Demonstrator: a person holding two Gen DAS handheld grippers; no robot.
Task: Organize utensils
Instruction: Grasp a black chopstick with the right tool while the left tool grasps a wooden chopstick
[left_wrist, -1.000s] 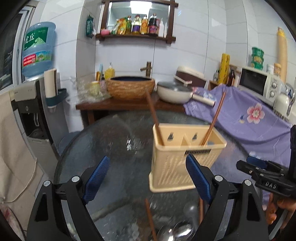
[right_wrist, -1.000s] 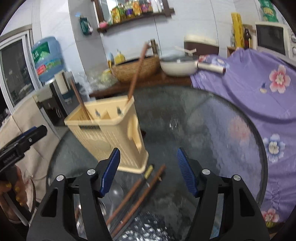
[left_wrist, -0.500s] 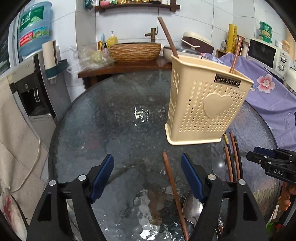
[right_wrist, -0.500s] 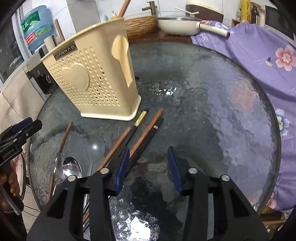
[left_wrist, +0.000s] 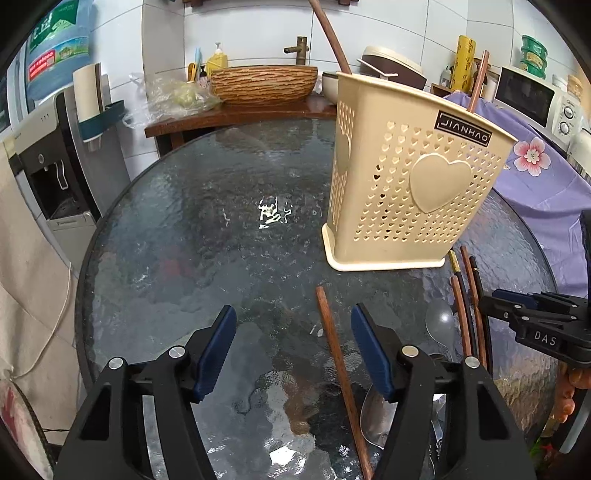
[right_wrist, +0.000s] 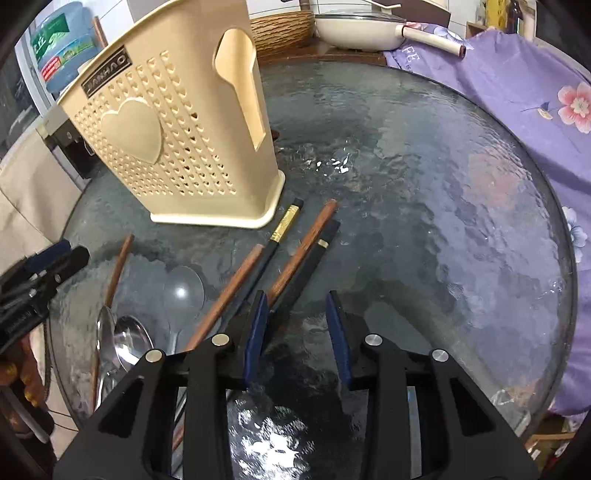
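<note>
On the glass table (left_wrist: 177, 258), wooden chopsticks (right_wrist: 236, 284) lie by the cream holder (left_wrist: 410, 192); both claws, empty, are closing.

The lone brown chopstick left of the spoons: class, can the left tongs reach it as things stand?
Probably yes. The brown chopstick lies bare on the glass table between the closing left tongs, with nothing over it; the pads are not yet touching.
</note>
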